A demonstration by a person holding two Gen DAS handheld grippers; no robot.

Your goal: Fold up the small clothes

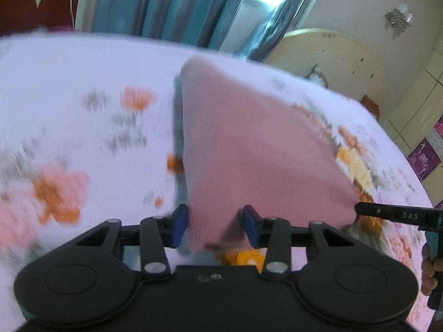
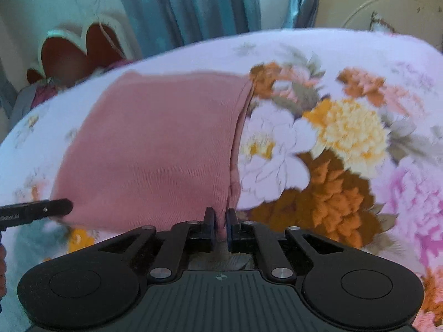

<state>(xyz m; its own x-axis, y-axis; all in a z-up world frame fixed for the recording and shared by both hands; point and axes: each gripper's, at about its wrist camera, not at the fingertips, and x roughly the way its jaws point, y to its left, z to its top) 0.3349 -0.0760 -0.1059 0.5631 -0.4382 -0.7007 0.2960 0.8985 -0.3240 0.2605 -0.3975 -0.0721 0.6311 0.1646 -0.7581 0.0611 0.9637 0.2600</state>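
A pink ribbed garment (image 1: pixel 243 149) lies folded on the flowered bedspread (image 1: pixel 69 105). My left gripper (image 1: pixel 215 225) is open, its blue pads either side of the garment's near left corner, which hangs loose between them. My right gripper (image 2: pixel 220 227) is shut on the garment's near right corner (image 2: pixel 221 215); the cloth (image 2: pixel 155 149) stretches away from it across the bed. Each gripper's finger shows at the edge of the other view: the right one in the left wrist view (image 1: pixel 393 215), the left one in the right wrist view (image 2: pixel 36 210).
The bedspread (image 2: pixel 346 138) fills both views. Blue curtains (image 1: pixel 171 5) and a window hang behind the bed. A round cream headboard (image 1: pixel 332 55) stands at the right. A red scalloped panel (image 2: pixel 74 52) is at the left.
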